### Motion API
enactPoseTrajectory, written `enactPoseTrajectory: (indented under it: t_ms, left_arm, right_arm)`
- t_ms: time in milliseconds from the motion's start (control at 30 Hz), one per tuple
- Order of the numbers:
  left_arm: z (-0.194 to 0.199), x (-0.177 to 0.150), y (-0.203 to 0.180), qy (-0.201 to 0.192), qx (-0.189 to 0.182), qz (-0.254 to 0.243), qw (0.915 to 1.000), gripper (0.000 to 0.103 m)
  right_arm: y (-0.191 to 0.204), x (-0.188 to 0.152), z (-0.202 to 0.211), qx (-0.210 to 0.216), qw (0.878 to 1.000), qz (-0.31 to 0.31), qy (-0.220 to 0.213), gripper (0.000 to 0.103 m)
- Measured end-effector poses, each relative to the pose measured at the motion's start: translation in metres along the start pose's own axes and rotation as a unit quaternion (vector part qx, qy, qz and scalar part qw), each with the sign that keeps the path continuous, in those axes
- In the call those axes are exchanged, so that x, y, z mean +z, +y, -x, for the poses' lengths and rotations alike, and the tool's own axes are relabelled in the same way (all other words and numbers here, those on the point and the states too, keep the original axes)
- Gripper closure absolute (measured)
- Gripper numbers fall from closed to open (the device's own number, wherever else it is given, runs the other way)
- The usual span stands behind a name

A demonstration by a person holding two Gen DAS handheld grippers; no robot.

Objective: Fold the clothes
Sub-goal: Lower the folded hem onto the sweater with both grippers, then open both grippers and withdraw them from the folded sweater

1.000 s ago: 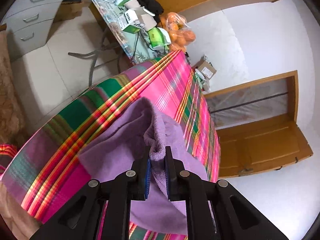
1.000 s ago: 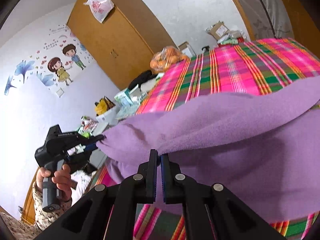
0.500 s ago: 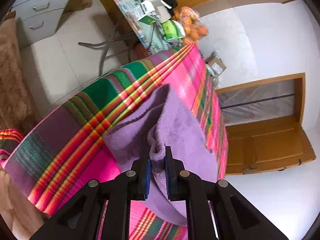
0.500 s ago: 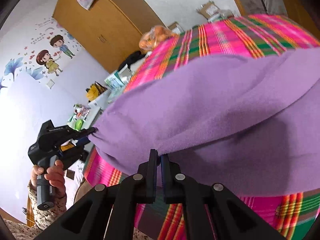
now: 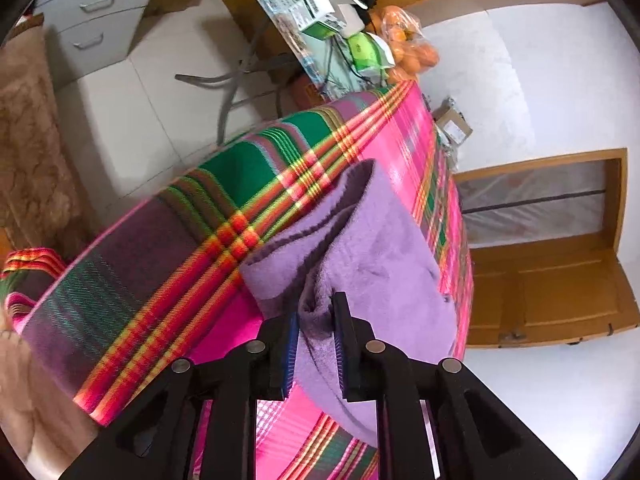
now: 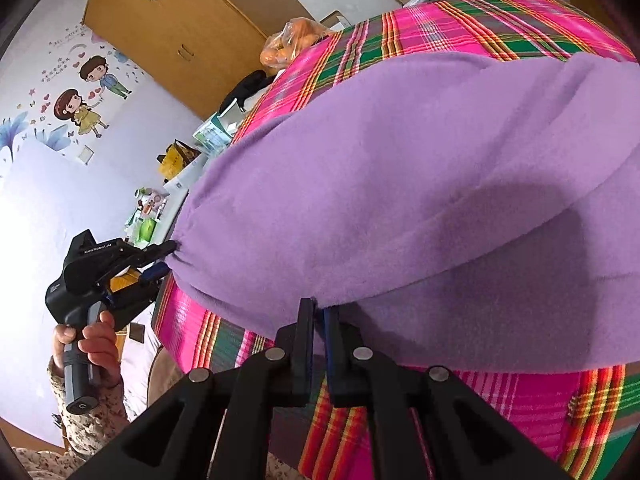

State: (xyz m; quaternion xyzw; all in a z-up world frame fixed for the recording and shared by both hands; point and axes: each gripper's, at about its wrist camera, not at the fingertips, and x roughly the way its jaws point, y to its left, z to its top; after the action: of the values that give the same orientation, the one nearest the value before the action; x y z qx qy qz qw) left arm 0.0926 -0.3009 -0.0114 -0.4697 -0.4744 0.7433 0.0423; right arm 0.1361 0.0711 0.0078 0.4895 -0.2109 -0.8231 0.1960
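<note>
Now the purple garment (image 6: 392,184) hangs higher over the plaid bedspread (image 5: 160,256).

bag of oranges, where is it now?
Left wrist view: oranges sit upper centre on the cluttered desk, just past the plaid bed's far corner, beside a green box.

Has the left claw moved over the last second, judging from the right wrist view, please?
Yes. The left claw, shut on the purple cloth, sits lower and further from the wall stickers than before, carrying the cloth edge over the plaid bed.
</note>
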Motion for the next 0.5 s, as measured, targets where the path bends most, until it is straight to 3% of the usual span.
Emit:
enactPoseTrajectory:
  t_ms: [133, 333, 500]
  left_arm:
    - [0.013, 0.002, -0.002, -0.019, 0.014, 0.001, 0.9997, 0.077]
    - [0.039, -0.002, -0.016, -0.072, 0.03, -0.036, 0.9963, 0.074]
    - [0.038, -0.013, -0.051, -0.082, 0.034, -0.107, 0.9903, 0.063]
  right_arm:
    - [-0.002, -0.003, 0.011, -0.012, 1.0, 0.017, -0.002, 0.097]
    - [-0.019, -0.011, 0.058, -0.041, 0.997, 0.032, -0.053, 0.096]
    - [-0.042, -0.006, 0.121, -0.124, 0.983, 0.044, -0.129, 0.082]
